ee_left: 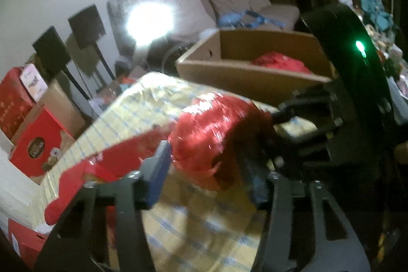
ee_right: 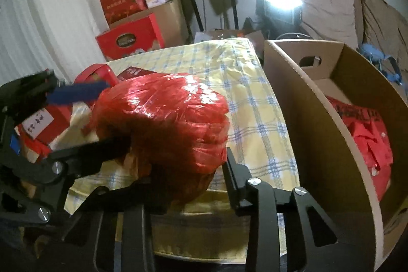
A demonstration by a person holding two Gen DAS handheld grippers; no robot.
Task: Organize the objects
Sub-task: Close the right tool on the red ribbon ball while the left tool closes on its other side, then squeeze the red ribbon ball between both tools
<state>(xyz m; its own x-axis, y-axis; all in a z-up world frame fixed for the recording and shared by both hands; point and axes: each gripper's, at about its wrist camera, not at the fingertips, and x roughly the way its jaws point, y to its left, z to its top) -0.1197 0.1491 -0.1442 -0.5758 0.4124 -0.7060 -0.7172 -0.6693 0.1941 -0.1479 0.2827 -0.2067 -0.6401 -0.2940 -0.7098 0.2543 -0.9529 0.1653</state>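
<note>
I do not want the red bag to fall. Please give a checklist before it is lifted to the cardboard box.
1. Left hand-held gripper pads on the red bag: ok.
2. Right hand-held gripper around the bag: ok.
3. Grip firm enough: cannot tell.
4. Cardboard box open on top: ok.
5. Free space in the box beside the red item: ok.
6. Bag free of the checked cloth: cannot tell.

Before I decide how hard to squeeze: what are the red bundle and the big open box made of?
Red bundle: looks like thin glossy plastic film, crinkled, with bright highlights; contents hidden. Big open box: seems plain brown corrugated cardboard, matte, with a cut-out hand hole.
</note>
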